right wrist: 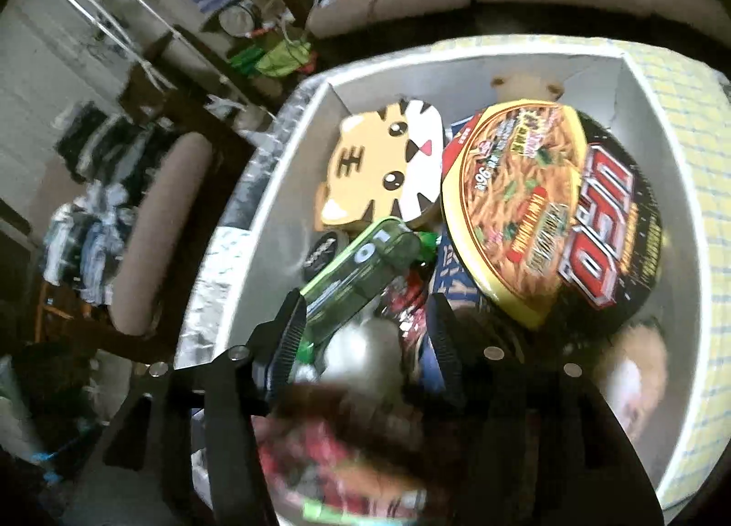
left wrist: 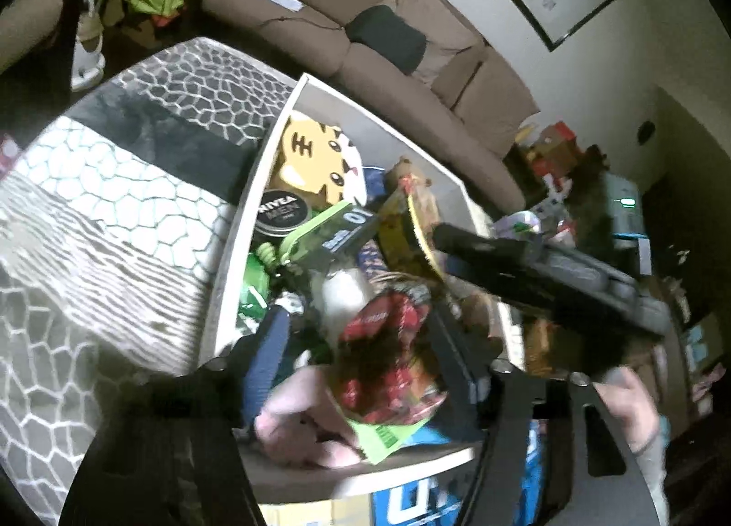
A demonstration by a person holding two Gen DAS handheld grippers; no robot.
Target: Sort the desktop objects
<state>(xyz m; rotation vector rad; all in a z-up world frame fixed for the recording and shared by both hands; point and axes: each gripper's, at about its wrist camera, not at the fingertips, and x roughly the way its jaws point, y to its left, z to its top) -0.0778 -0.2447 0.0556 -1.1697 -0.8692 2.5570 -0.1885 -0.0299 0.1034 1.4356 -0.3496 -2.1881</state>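
Note:
A white box (left wrist: pixel 242 224) (right wrist: pixel 256 224) holds several objects: a tiger-face tin (left wrist: pixel 315 156) (right wrist: pixel 384 170), a Nivea Men tin (left wrist: pixel 283 212), a green case (left wrist: pixel 329 229) (right wrist: pixel 356 270) and a UFO noodle bowl (right wrist: pixel 553 215). My left gripper (left wrist: pixel 361 339) hangs over the box with its fingers around a red snack packet (left wrist: pixel 388 361). My right gripper (right wrist: pixel 365 339) is open over the box, above the green case; a blurred red packet (right wrist: pixel 338 448) lies close under it. The right gripper's body (left wrist: pixel 548 270) crosses the left wrist view.
The box stands on a patterned grey and white cloth (left wrist: pixel 114 188). A brown sofa (left wrist: pixel 402 33) is behind it. A brown chair (right wrist: pixel 155 229) and clutter stand to the left in the right wrist view. A blue carton (left wrist: pixel 411 498) sits below the box.

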